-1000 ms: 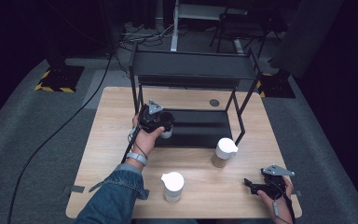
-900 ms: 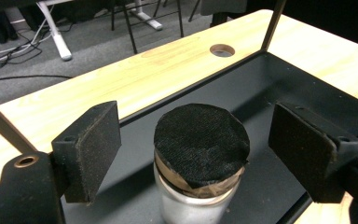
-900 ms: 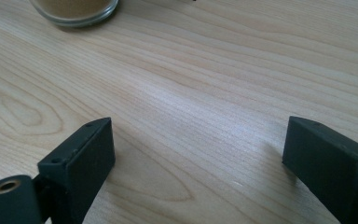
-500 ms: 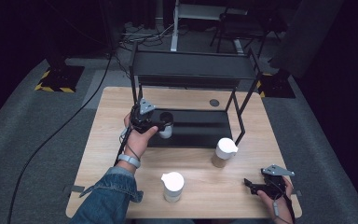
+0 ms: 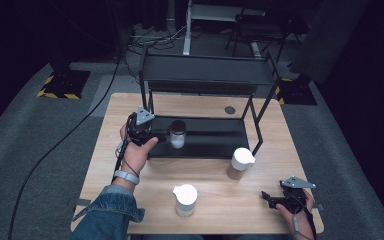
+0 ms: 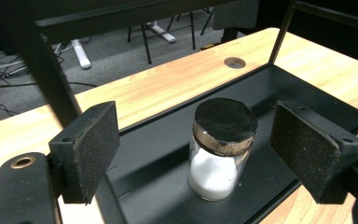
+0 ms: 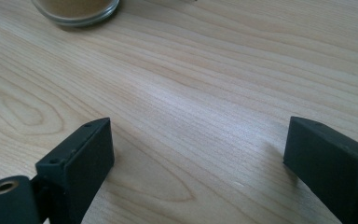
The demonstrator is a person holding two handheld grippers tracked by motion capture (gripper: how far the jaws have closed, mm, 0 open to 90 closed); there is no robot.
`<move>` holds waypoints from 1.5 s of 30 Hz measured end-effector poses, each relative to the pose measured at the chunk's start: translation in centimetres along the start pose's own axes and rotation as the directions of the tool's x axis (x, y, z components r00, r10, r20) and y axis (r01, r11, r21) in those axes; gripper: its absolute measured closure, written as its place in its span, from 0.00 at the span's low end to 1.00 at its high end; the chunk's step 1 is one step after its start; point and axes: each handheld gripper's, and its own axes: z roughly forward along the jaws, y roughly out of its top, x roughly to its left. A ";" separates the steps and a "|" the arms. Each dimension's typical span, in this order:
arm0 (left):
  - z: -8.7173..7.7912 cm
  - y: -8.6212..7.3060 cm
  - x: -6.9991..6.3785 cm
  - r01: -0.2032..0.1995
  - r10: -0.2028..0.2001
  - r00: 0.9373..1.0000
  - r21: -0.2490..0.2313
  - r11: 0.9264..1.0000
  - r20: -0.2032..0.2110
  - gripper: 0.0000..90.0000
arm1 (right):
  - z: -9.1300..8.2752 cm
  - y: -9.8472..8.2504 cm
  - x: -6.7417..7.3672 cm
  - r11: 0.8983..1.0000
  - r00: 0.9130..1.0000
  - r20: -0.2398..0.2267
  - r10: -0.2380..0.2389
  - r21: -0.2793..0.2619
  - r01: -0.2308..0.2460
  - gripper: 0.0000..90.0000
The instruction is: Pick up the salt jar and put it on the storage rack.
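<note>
We see a light wooden table with a round hole near its far edge. On it stands a black metal rack. Just off its right front leg sits a jar with a white lid and brownish contents, and another white-lidded jar stands near the front edge. Beyond the table we make out grey carpet, a black cable and yellow-striped floor plates.
</note>
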 end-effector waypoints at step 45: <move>-9.8 -4.2 1.8 -0.018 0.014 0.996 -0.034 0.999 -0.094 0.16 | 0.1 0.1 0.0 1.000 1.000 -0.004 -0.005 0.006 0.005 0.09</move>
